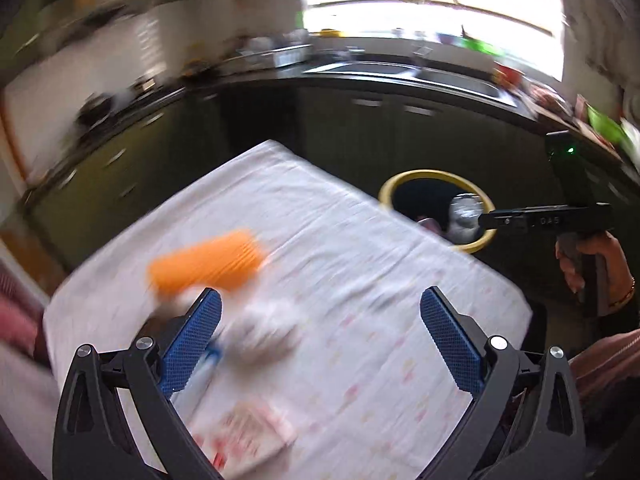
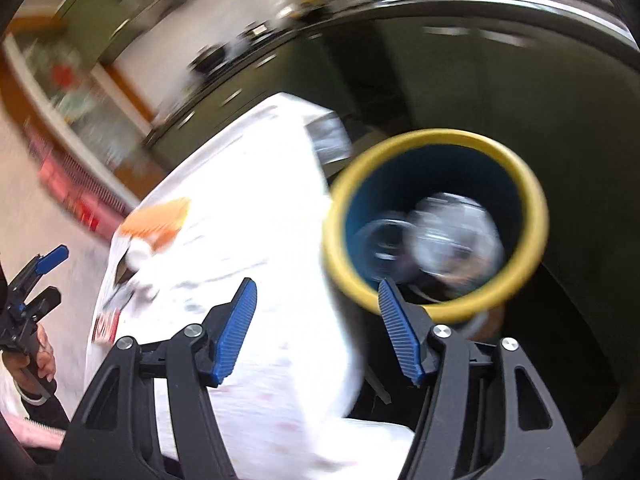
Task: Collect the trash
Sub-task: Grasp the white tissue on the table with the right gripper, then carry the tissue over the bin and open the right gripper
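Note:
A blue bin with a yellow rim (image 1: 404, 178) (image 2: 440, 136) stands beside the table's right edge, with a clear plastic piece (image 2: 456, 236) inside. On the white cloth-covered table (image 1: 340, 248) lie an orange object (image 1: 208, 266), a crumpled white wad (image 1: 264, 326) and a red-and-white wrapper (image 1: 252, 432). My left gripper (image 1: 320, 336) is open and empty above the table, the wad between its fingers' line. My right gripper (image 2: 316, 332) is open and empty, at the table's edge close to the bin. The images are motion-blurred.
Dark green kitchen cabinets (image 1: 360, 132) with a sink and cluttered counter (image 1: 400, 70) run behind the table. The right gripper's body (image 1: 548, 220) shows at the right of the left wrist view. A pink cloth (image 1: 16, 316) lies left of the table.

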